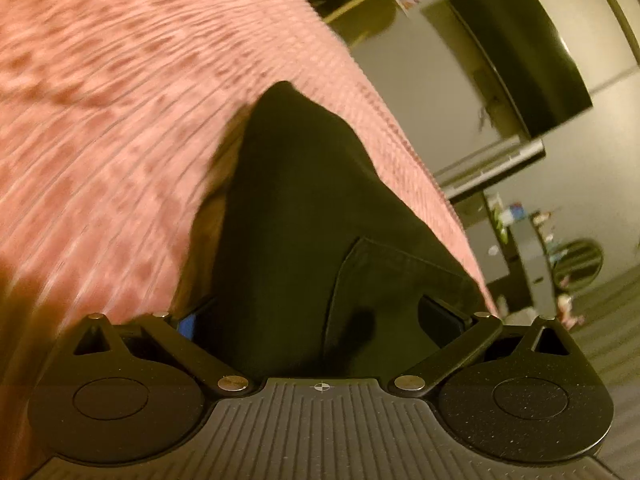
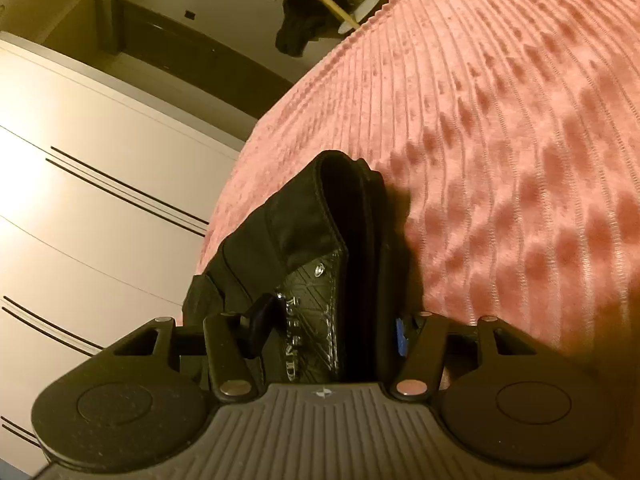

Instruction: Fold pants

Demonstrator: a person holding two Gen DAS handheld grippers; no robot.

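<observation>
The black pants (image 1: 304, 216) hang between both grippers over a pink ribbed bedspread (image 1: 104, 128). In the left wrist view my left gripper (image 1: 316, 320) is shut on the pants, near a stitched pocket seam, and the cloth hides its fingertips. In the right wrist view my right gripper (image 2: 328, 332) is shut on the waistband of the pants (image 2: 320, 216), by a glossy black label with a metal rivet (image 2: 310, 320). The cloth is lifted off the bedspread (image 2: 500, 140), and the bed looks motion-blurred.
A dark TV screen (image 1: 520, 52) and a cluttered shelf (image 1: 540, 248) stand beyond the bed's right edge in the left wrist view. A white wardrobe (image 2: 88, 184) stands left of the bed in the right wrist view, with a dark garment (image 2: 300, 28) hanging on a rack behind.
</observation>
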